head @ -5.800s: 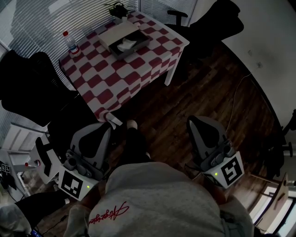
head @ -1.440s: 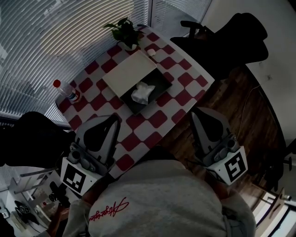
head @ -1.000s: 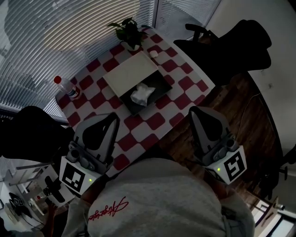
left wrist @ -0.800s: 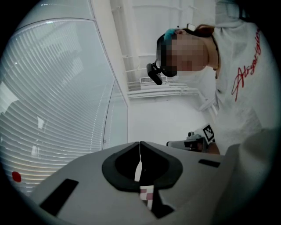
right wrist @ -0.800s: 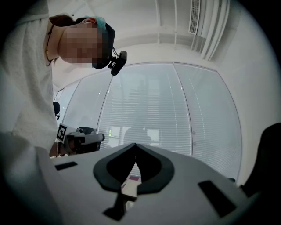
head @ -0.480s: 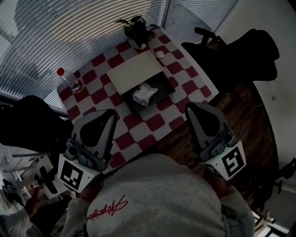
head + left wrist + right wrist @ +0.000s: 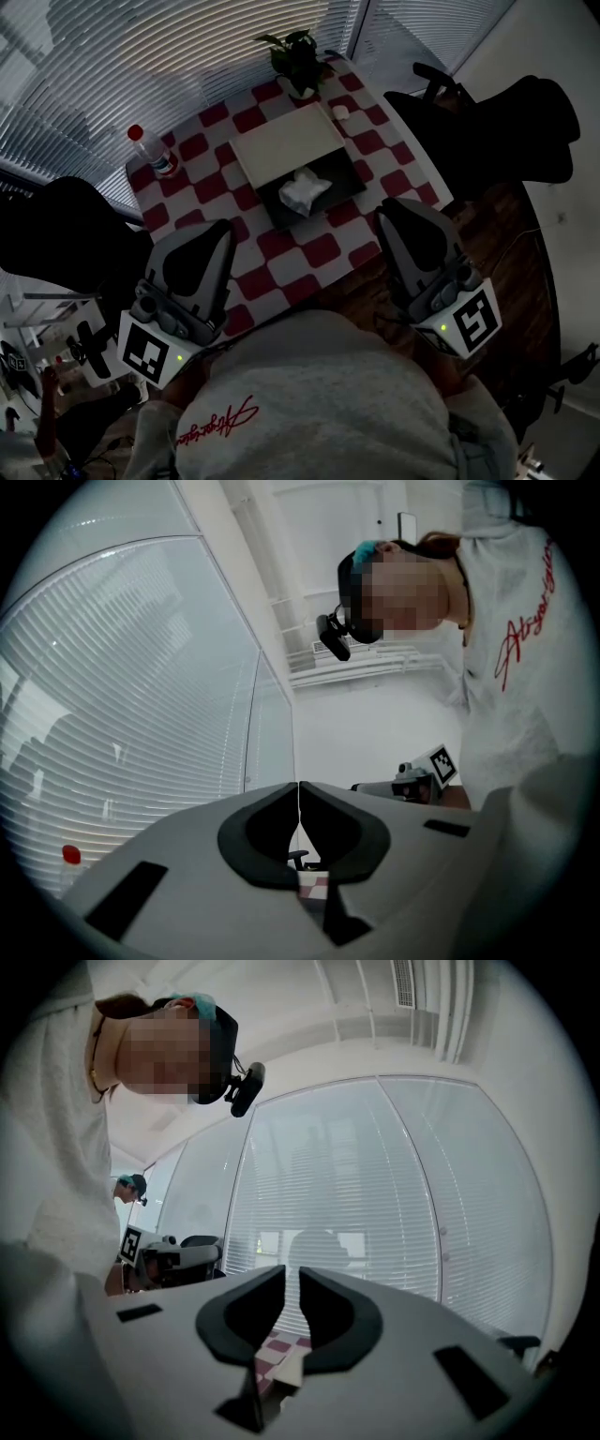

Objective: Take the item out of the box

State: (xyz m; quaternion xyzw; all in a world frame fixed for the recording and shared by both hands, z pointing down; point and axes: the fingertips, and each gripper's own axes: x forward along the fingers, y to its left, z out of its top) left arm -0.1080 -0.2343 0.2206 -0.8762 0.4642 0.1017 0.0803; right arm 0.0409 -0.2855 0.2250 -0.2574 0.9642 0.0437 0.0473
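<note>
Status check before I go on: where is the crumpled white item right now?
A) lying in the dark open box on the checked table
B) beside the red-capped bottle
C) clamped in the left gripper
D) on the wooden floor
A: the head view shows the crumpled white item lying inside the dark open box on the checked table, with nothing touching it.

An office, with swivel chairs [image 7: 521, 124] and window blinds [image 7: 122, 66].
</note>
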